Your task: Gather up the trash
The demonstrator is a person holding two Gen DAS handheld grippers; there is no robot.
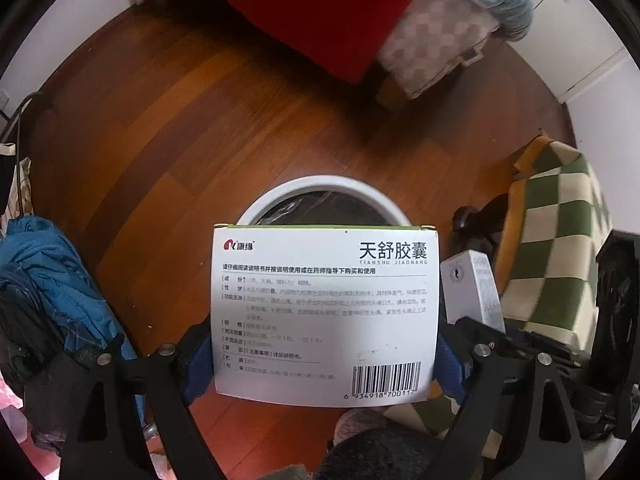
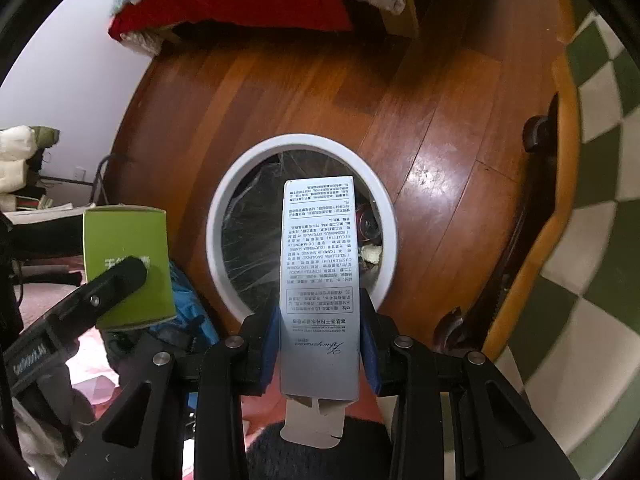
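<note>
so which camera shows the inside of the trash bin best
The right wrist view: the trash bin shows its whole rim, liner and some trash inside, behind the silver box. In the left wrist view the medicine box hides most of it.

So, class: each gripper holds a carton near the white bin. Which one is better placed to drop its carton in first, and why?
Right, probably. The right gripper holds its silver carton directly over the bin opening. The left gripper holds its medicine box at the bin's near rim, seemingly off to the side.

The floor [image 1: 224,128] is shiny brown wood. A bed [image 1: 420,52] with a red blanket [image 1: 304,8] stands at the far side of the floor, by a white wall [image 2: 76,64]. A green and white checked cloth [image 2: 592,200] lies beside the floor.
</note>
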